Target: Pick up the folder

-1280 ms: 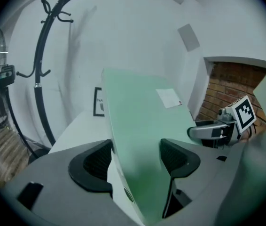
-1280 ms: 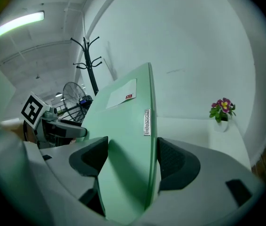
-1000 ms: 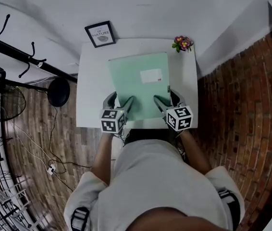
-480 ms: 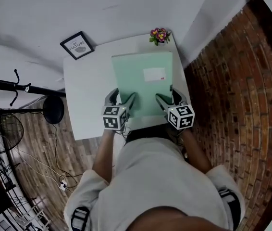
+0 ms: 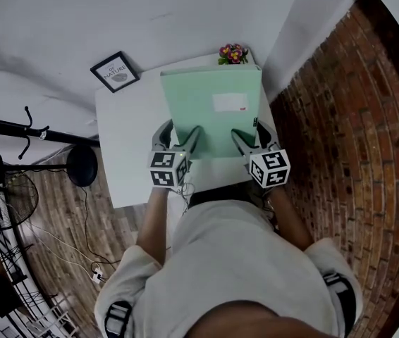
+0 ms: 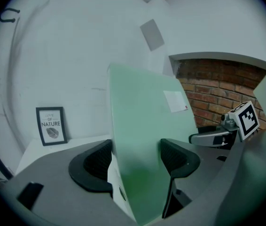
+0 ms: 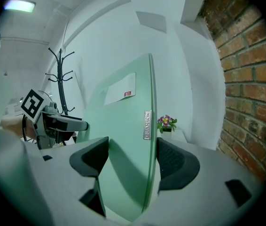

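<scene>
Folder, pale green with a white label on its upper face, is held over the white table in front of the person, its long axis running straight away from them toward the back wall. The whole length lies ahead of both grippers, which share the near short end, so neither hand is nearer. The left gripper takes the near left corner and the right gripper the near right corner. In each gripper view the jaws stand wide but are clamped on the thick folder, one pad on the labelled face and the other behind it. In both gripper views the folder rises in front of the wall, so its far end appears to be clear of the table and unsupported. Any further lift probably depends on the two hands rising together to keep it from twisting. Beyond its far edge stands a small pot of flowers, and a framed print leans against the wall at the far left corner of the table. A second ago the folder lay well inside the tabletop with bare white between it and the flowers; now its far edge reaches them, while both grippers keep the same corners.
</scene>
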The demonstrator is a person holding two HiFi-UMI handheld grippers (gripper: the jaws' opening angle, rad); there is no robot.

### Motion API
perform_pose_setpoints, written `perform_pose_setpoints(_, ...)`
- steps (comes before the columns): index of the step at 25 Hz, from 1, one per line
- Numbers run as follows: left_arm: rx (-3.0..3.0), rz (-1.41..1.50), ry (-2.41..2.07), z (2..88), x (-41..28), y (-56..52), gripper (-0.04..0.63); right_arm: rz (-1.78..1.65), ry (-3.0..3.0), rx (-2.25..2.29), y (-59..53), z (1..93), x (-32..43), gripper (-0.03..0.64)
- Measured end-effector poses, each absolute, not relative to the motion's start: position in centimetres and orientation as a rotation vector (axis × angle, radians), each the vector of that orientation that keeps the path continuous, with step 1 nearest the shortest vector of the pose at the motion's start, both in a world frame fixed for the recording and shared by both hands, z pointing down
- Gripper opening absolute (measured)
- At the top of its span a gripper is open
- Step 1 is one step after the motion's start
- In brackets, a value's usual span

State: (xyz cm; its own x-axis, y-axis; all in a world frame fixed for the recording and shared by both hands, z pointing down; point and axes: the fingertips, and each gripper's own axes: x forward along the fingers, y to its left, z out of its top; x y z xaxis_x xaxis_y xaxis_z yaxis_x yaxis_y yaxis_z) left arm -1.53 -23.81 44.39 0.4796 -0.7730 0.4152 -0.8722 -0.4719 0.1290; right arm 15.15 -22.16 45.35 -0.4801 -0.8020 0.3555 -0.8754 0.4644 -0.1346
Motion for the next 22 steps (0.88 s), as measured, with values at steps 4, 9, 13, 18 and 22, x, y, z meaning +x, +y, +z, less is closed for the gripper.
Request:
perform_pose_setpoints(4, 2.472, 0.379, -1.441, 41.9, -1.4, -24.0, 0.339, 0.334, -2.506, 1.473, -22.6, 42.7, 15.3, 0.318)
perform_pose_setpoints(9, 2.553, 0.271, -1.506, 38.2, -1.5, -24.1, 0.339, 0.158, -2.556, 1.501, -22.9, 38.6, 15.3, 0.318)
perform_pose_setpoints(13, 2.584, 0.203, -1.544, 35.9, -1.6, -24.2, 0.339, 0.074, -2.578, 1.510, -23.0, 36.2, 15.3, 0.318)
perform_pose_setpoints(18, 2.620, 0.137, -1.560, 33.1, -0.9, -24.4, 0.339, 0.025, -2.599, 1.534, -23.3, 34.0, 15.9, 0.316)
perform_pose_setpoints(22, 2.659, 0.141, -1.573, 32.0, -0.7, -24.4, 0.339, 0.015, -2.593, 1.540, -23.4, 33.4, 16.1, 0.316)
